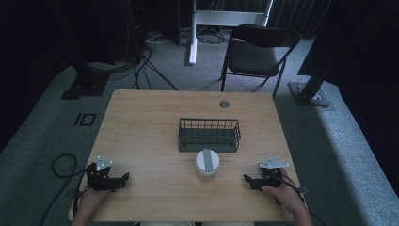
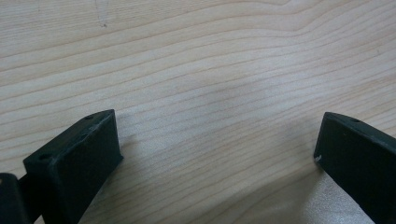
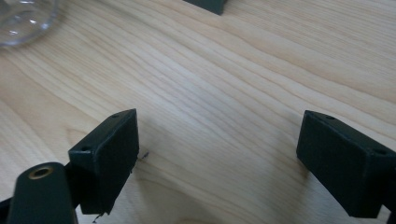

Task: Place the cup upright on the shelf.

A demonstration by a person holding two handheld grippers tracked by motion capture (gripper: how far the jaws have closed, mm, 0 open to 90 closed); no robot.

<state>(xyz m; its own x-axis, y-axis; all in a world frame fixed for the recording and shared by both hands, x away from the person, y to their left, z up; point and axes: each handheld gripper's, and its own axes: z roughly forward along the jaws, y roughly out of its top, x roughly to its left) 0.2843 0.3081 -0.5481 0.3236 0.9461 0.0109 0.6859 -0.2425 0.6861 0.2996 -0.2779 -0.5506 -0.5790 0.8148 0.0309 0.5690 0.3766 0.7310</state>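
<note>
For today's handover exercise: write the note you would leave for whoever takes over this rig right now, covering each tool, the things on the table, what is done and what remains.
Left tool: open, holding nothing, low over the table at its near left.
Right tool: open, holding nothing, low at the near right.
Jar: clear, white lid on, upright at the near centre between the two tools, just in front of the basket and untouched.
Wire basket: dark, mid-table, looks empty.
Done: nothing visible.
Left: probably grasp the jar and set it in the basket; the right tool looks about as close as the left.
</note>
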